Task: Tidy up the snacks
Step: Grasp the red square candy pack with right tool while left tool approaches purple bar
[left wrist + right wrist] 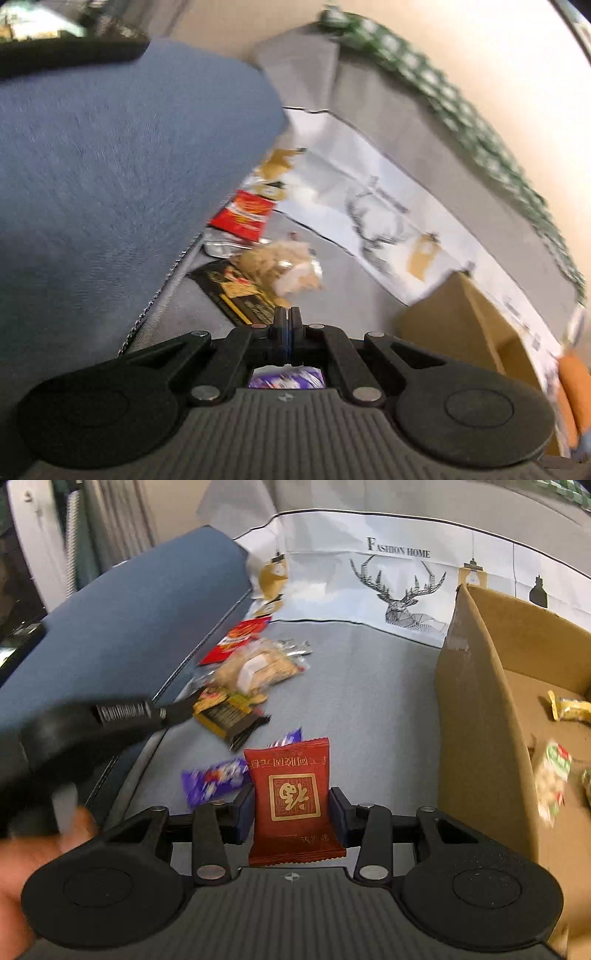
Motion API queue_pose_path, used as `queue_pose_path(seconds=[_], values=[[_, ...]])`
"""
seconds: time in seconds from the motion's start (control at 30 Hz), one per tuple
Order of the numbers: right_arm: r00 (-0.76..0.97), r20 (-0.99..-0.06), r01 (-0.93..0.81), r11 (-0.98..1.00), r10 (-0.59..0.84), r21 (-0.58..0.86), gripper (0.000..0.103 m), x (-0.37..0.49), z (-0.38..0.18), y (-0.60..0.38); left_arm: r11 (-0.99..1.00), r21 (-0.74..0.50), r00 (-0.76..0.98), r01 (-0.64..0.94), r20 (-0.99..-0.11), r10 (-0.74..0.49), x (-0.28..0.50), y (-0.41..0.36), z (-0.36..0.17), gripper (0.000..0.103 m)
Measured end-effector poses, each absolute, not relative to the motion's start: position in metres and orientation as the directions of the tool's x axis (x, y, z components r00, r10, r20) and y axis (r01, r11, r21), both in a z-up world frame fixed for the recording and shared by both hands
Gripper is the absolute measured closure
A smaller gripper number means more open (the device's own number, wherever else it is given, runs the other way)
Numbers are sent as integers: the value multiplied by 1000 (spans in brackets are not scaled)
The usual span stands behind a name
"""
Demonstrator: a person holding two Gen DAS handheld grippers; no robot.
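My right gripper [291,812] is shut on a dark red snack packet [293,797] with gold print, held upright between the pads. Behind it on the grey cloth lie a purple wrapper [214,781], a black and yellow packet [229,716], a clear bag of biscuits [258,670] and a red packet [236,637]. My left gripper [287,325] has its fingers pressed together with nothing between them; it also shows blurred in the right wrist view [177,710]. In the left wrist view the biscuit bag [288,269], black packet [240,291] and red packet [245,216] lie ahead.
A cardboard box [476,716] stands at the right with a few snacks inside, such as a yellow one [570,709]. It also shows in the left wrist view [454,317]. A blue cushion [122,627] borders the left. A white deer-print cloth [399,583] lies behind.
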State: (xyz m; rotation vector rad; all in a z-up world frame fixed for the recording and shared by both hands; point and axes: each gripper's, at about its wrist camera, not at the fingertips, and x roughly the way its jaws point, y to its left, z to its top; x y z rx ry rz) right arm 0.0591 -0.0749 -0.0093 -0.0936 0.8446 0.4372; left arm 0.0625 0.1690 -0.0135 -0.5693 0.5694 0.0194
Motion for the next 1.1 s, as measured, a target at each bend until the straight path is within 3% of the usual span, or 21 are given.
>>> queue_pose_path(seconds=[0.17, 0.3, 0.63, 0.87, 1.0, 1.07, 1.1], values=[[576, -723, -465, 880, 382, 95, 59, 25, -15, -88, 861, -507, 786, -38, -547, -287, 51, 168, -9, 103], [592, -705, -475, 876, 391, 86, 59, 9, -25, -97, 876, -483, 771, -5, -560, -304, 44, 162, -8, 103], [626, -675, -469, 880, 390, 74, 59, -1, -55, -107, 891, -442, 763, -100, -609, -217, 45, 164, -12, 103], [597, -714, -456, 887, 367, 74, 54, 1, -72, -111, 919, -358, 737, -164, -664, -127, 55, 154, -17, 101], [590, -714, -467, 881, 375, 76, 51, 3, -74, -111, 928, -331, 715, -169, -690, -115, 63, 150, -22, 89], [584, -717, -469, 879, 381, 84, 47, 5, -75, -110, 938, -307, 703, -163, -703, -108, 67, 146, -24, 57], [583, -718, -470, 879, 381, 84, 46, 6, -75, -110, 944, -288, 698, -158, -709, -99, 70, 142, -25, 51]])
